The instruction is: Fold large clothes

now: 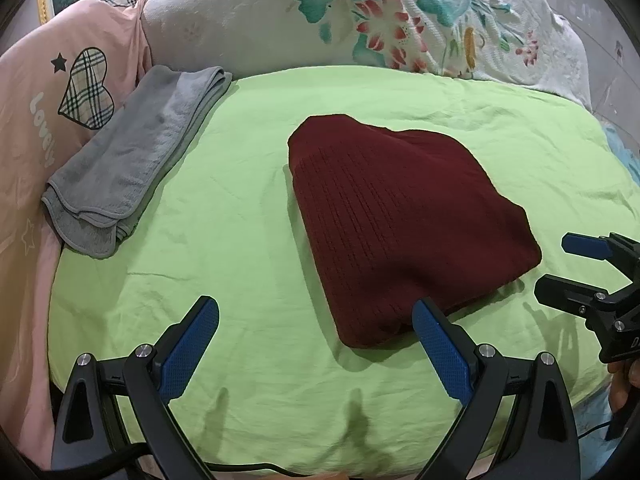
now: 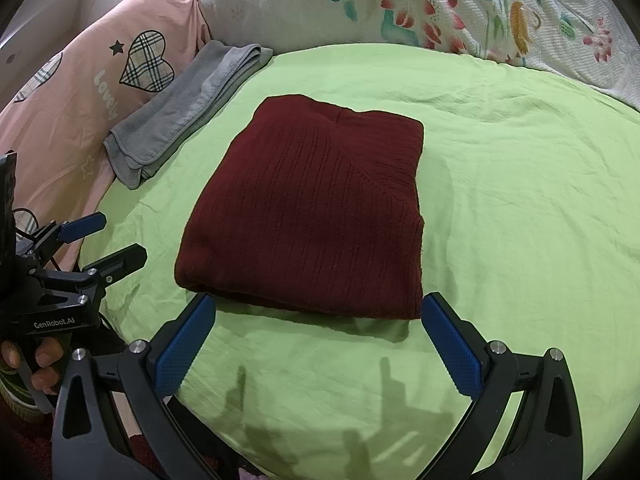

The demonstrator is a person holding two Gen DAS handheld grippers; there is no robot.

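A dark red ribbed knit garment (image 1: 400,220) lies folded into a compact rectangle on the green sheet (image 1: 240,208); it also shows in the right wrist view (image 2: 316,216). My left gripper (image 1: 316,312) is open and empty, just short of the garment's near edge, its right finger beside the near corner. My right gripper (image 2: 316,308) is open and empty, its jaws spanning the garment's near edge without touching it. The right gripper also shows at the right edge of the left wrist view (image 1: 560,264), and the left gripper at the left of the right wrist view (image 2: 116,240).
A folded grey towel (image 1: 132,160) lies at the left of the green sheet (image 2: 520,200). A pink quilt with plaid hearts (image 1: 60,92) is beyond it. A white floral quilt (image 1: 380,12) is bunched along the back.
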